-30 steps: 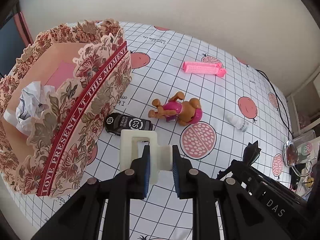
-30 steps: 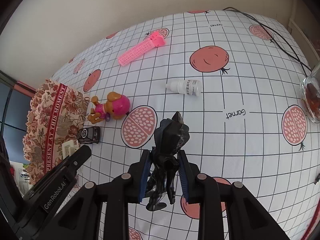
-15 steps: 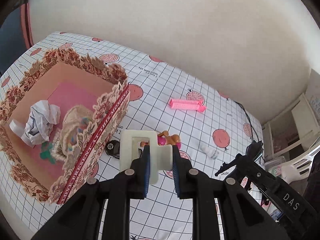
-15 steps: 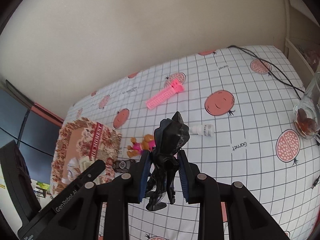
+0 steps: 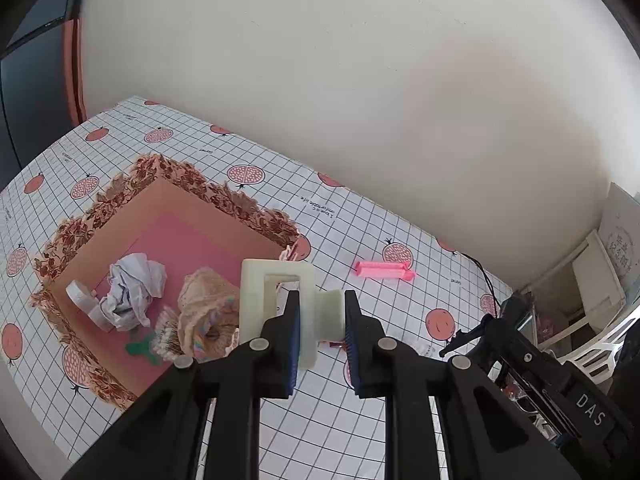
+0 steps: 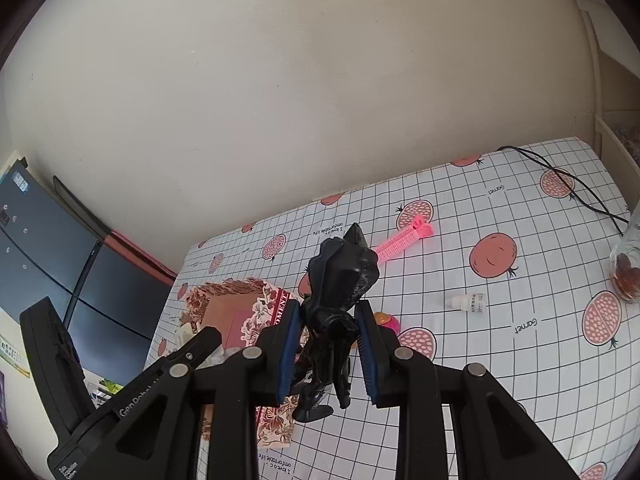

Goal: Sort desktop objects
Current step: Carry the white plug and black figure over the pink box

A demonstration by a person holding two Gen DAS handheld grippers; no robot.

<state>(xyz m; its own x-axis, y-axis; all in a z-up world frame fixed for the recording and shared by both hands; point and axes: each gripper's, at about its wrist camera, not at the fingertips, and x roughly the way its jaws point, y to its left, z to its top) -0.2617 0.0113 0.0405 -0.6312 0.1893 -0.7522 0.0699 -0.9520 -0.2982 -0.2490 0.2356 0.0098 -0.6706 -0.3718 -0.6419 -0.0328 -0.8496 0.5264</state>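
My left gripper (image 5: pixel 320 320) is shut on a cream plastic block (image 5: pixel 276 304), held high over the near right corner of the floral gift box (image 5: pixel 224 196). Crumpled paper (image 5: pixel 134 286), a tape roll (image 5: pixel 82 300) and a lacy cloth (image 5: pixel 204 304) lie inside the box. My right gripper (image 6: pixel 329 342) is shut on a black figurine (image 6: pixel 340 280), lifted well above the table beside the floral gift box (image 6: pixel 276 304). On the cloth lie a pink comb (image 6: pixel 402 238), a small white bottle (image 6: pixel 468 303) and a pink toy dog (image 6: pixel 386 324), mostly hidden behind my fingers.
A checked cloth with pomegranate prints (image 6: pixel 520 280) covers the table against a cream wall. A black cable (image 6: pixel 560 176) runs along its far right edge, near a glass jar (image 6: pixel 626 276). The pink comb (image 5: pixel 382 270) also shows in the left wrist view. Dark screens (image 6: pixel 52 248) stand at left.
Both grippers have risen with their objects, so the table looks smaller and farther. The left view now looks down into the box; the toy dog and toy car have slipped behind the grippers.
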